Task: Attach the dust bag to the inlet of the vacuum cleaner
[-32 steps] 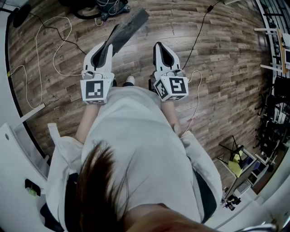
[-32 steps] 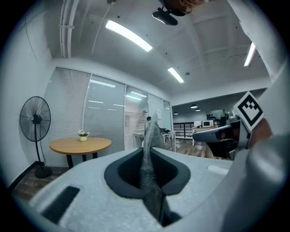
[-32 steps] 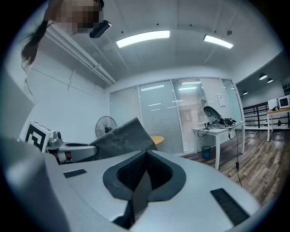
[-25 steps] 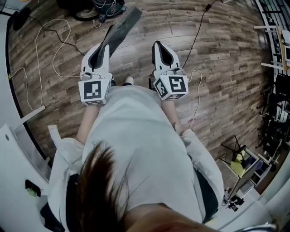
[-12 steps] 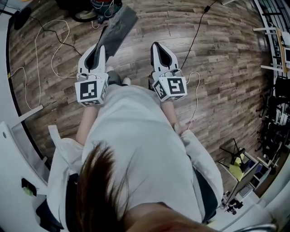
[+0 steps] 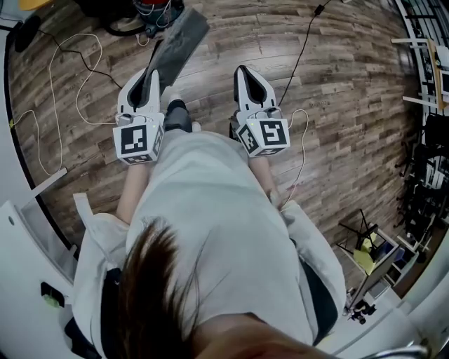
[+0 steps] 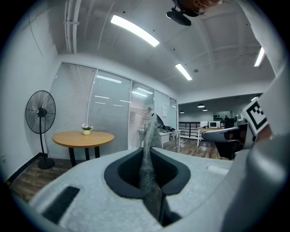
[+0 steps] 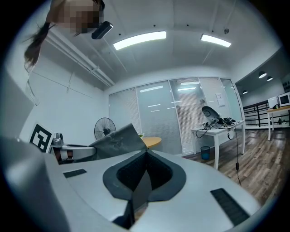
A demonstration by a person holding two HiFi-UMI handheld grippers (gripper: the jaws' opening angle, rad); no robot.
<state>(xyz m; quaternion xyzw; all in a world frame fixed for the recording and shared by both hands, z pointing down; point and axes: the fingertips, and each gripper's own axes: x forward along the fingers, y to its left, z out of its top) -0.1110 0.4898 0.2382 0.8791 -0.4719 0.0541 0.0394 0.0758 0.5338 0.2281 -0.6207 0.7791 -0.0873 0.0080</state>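
Dust bag (image 6: 179, 38): grey, flat, sticking forward above wood floor (image 6: 337, 91). Near edge pinched between jaws of my left gripper (image 6: 149, 76). My right gripper (image 6: 245, 70) alongside, apart from bag, jaws together, nothing between.

A floor (image 6: 351, 91) of brown wood-look planks is seen below the person. A thin white cable (image 6: 51, 98) is laid on it in loose loops at the left, and a black cable (image 6: 306, 45) is run across it from the top edge. A dark machine (image 6: 123, 14) with tangled leads is set at the top; what it is cannot be told. A folding stand (image 6: 361, 230) is placed at the lower right. Farther off, a round wooden table (image 7: 83, 138), a pedestal fan (image 7: 40, 113), a white desk (image 8: 217, 131) and a blue bin (image 8: 205, 152) are stood on the same planks.
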